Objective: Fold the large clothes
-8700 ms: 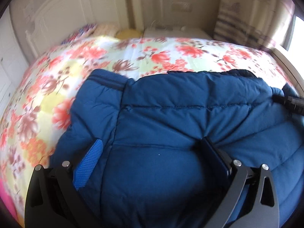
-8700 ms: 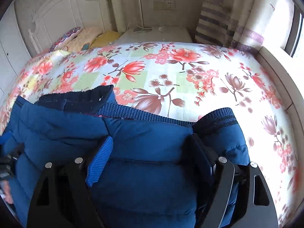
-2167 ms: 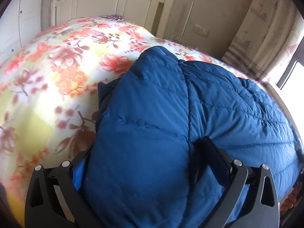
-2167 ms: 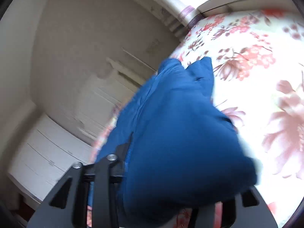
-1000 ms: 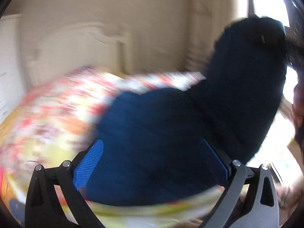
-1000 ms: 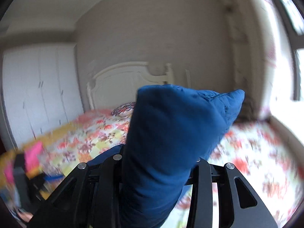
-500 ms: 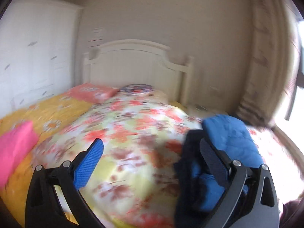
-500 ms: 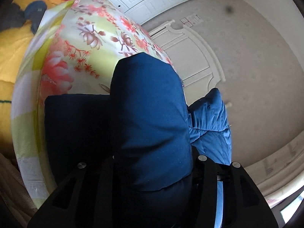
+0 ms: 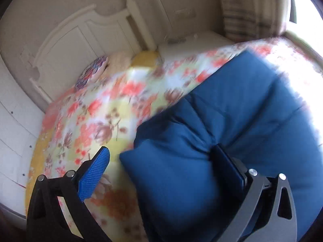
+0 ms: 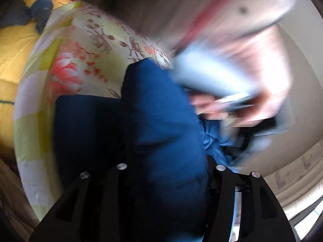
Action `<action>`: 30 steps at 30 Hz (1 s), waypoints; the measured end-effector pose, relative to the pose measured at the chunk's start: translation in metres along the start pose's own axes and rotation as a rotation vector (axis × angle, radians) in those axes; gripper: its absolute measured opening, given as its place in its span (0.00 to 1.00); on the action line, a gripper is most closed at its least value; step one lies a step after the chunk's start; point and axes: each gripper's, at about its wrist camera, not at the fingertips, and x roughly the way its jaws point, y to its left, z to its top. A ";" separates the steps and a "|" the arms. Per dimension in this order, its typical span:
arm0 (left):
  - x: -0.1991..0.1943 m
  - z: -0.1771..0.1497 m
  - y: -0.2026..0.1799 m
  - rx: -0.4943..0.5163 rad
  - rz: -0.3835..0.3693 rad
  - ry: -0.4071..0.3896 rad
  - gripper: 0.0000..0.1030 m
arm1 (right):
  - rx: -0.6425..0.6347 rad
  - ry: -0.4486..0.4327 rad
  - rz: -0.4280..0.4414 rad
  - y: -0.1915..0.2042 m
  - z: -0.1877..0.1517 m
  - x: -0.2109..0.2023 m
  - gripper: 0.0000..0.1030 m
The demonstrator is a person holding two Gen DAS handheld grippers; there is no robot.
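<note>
A blue padded jacket [image 9: 232, 129] lies folded on the floral bedspread [image 9: 105, 109], filling the right half of the left wrist view. My left gripper [image 9: 159, 159] is open; its right finger presses into the jacket's edge and its blue-padded left finger [image 9: 94, 171] hangs free over the bedspread. In the right wrist view my right gripper [image 10: 167, 167] is shut on a thick fold of the jacket [image 10: 161, 125], which hides both fingertips. A blurred hand with the other gripper [image 10: 232, 92] crosses just beyond that fold.
A white headboard [image 9: 84, 32] and pillows [image 9: 94, 70] are at the bed's far end, with a white nightstand [image 9: 193, 44] and curtain [image 9: 252, 10] beyond. White wardrobe doors [image 9: 14, 125] stand at left. A yellow blanket [image 10: 12, 46] lies beside the bedspread.
My left gripper has swung down over the bed and now touches the jacket's edge. My right gripper still holds its fold, and a blurred hand has moved in front of it.
</note>
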 end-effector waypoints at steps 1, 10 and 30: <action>0.011 -0.007 0.013 -0.078 -0.064 0.011 0.98 | -0.012 -0.025 0.018 -0.002 -0.003 -0.011 0.61; 0.023 -0.038 0.032 -0.216 -0.114 -0.077 0.98 | 0.636 -0.255 0.438 -0.163 -0.078 -0.066 0.71; 0.024 -0.045 0.047 -0.316 -0.095 -0.074 0.98 | 0.893 0.296 0.453 -0.227 -0.141 0.214 0.36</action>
